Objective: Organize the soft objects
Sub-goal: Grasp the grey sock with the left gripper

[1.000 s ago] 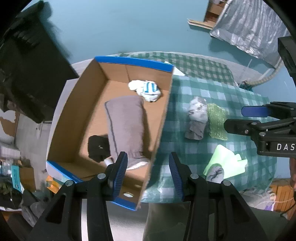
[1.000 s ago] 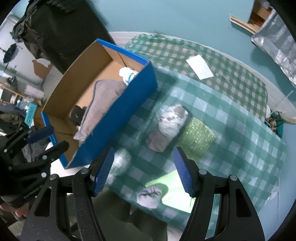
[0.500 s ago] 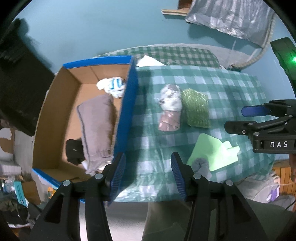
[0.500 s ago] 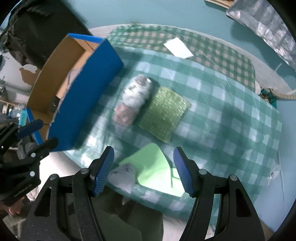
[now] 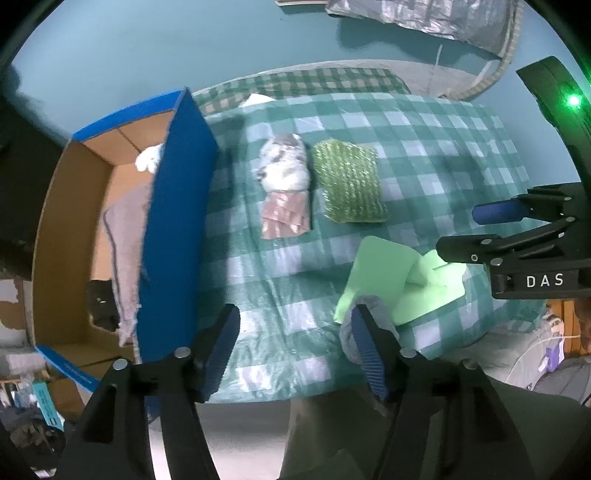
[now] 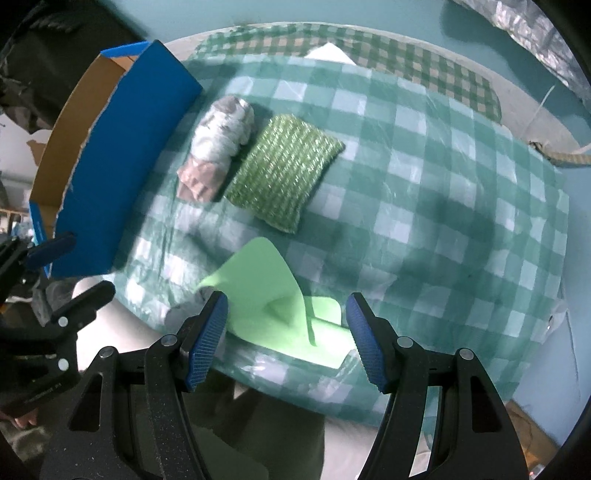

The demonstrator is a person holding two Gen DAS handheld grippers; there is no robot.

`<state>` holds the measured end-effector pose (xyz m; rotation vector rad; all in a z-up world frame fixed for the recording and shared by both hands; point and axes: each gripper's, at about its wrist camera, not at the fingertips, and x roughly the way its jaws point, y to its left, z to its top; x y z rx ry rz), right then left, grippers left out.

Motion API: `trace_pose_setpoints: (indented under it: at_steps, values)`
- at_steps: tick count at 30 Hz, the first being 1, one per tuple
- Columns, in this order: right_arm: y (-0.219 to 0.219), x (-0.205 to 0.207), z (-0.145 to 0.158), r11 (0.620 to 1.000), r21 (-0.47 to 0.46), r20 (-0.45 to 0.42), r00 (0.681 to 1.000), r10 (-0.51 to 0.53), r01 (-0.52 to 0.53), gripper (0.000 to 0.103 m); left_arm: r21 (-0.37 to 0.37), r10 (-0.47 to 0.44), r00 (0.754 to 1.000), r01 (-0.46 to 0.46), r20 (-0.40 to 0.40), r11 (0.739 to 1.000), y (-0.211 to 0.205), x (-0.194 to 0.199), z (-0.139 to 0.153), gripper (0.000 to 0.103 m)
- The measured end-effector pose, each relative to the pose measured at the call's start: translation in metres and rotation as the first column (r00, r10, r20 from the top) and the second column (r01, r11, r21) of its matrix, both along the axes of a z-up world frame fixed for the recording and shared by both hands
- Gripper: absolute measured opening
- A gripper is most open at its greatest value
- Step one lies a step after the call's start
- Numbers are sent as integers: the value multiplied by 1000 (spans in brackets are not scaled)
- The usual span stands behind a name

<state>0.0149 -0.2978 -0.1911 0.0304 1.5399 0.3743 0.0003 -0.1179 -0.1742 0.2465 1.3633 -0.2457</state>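
Observation:
A blue cardboard box (image 5: 177, 206) (image 6: 118, 158) stands at the table's left, holding a grey folded cloth (image 5: 125, 236), a white sock bundle (image 5: 147, 160) and a black item (image 5: 101, 308). On the checked tablecloth lie a rolled grey-white cloth (image 5: 284, 184) (image 6: 218, 147), a green knitted pad (image 5: 349, 184) (image 6: 284, 173), a light green foam sheet (image 5: 399, 280) (image 6: 280, 299) and a small grey bundle (image 5: 354, 332) at the front edge. My left gripper (image 5: 295, 350) is open, above the front edge. My right gripper (image 6: 286, 341) is open over the foam sheet.
The checked tablecloth (image 6: 443, 184) covers the table. A white paper (image 6: 328, 55) lies at the far edge. A silver tarp (image 5: 424, 18) lies on the teal floor behind. Clutter sits left of the box (image 5: 37, 398).
Both grippers moved right, away from the box and toward the cloths and foam sheet on the tablecloth. Both stayed open. The objects did not move.

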Motion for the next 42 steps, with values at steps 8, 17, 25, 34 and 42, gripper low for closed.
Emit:
trace_pose_setpoints:
  at_steps: [8,17,25,34,42]
  values:
    - [-11,-13,-25,1000,-4,-23,1000,-15,15,67,-2,-44,999,44,-17,999,-19,-6,-19,69]
    - [-21,-26,-42,1000,-14,-59,998,-20,19,67,-32,-86,995,85,-42,996,-36,-19,-38,80]
    - [-27,-35,-48,1000,-25,-65,998,-11,10,67,-44,-46,995,43,-84,998,-40,-23,-59,80]
    - [-26,-38,-53,999,-29,-77,997,-23,21,67,-37,-9,987,3,-162,999,-44,-21,-92,81]
    - [-10,-37,-56,1000,-23,-66,998,5,-7,67,-75,27,982,-42,-188,996,-29,-19,-97,45]
